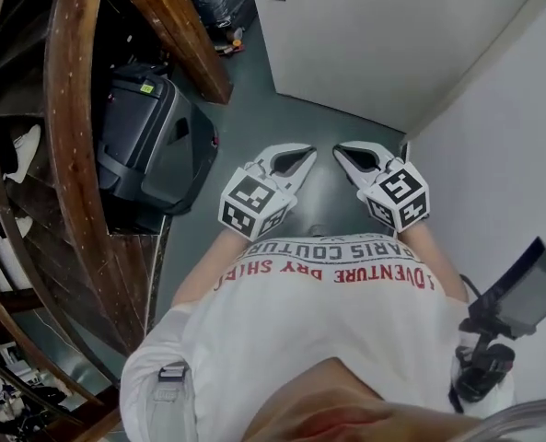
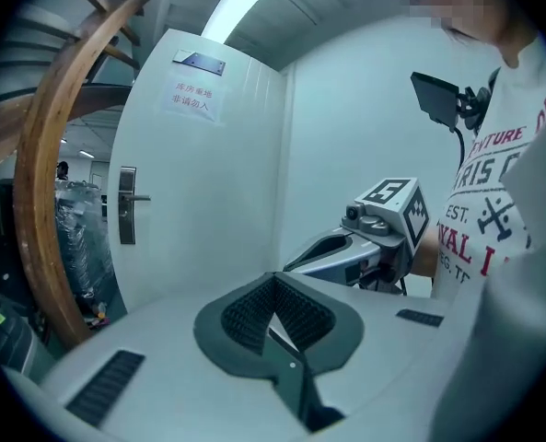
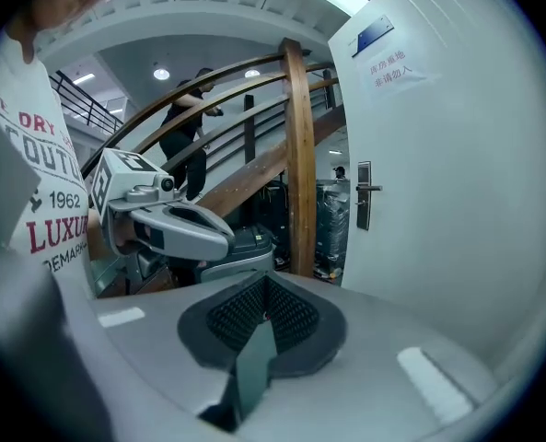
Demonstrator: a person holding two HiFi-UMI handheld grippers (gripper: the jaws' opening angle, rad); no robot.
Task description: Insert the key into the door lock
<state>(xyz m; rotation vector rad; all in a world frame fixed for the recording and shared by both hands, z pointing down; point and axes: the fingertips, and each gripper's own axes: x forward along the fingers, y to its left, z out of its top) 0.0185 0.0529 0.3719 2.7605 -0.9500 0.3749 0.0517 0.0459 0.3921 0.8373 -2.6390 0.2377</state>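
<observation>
The white door (image 2: 208, 182) stands ahead, with its metal lock plate and lever handle (image 2: 126, 205) on its left side; the handle (image 3: 364, 194) also shows in the right gripper view. My left gripper (image 1: 307, 152) and right gripper (image 1: 339, 152) hang side by side close to my chest, well short of the door. Both have their ribbed pads (image 2: 254, 307) (image 3: 245, 316) closed together. The left gripper's jaws (image 2: 274, 279) and the right gripper's jaws (image 3: 266, 279) hold nothing that I can make out. No key shows in any view.
A curved wooden stair rail (image 1: 75, 155) and a black case (image 1: 148, 141) stand to the left. A white wall (image 1: 503, 155) closes the right side. A paper notice (image 2: 195, 99) hangs on the door. A person (image 3: 185, 141) stands on the stairs.
</observation>
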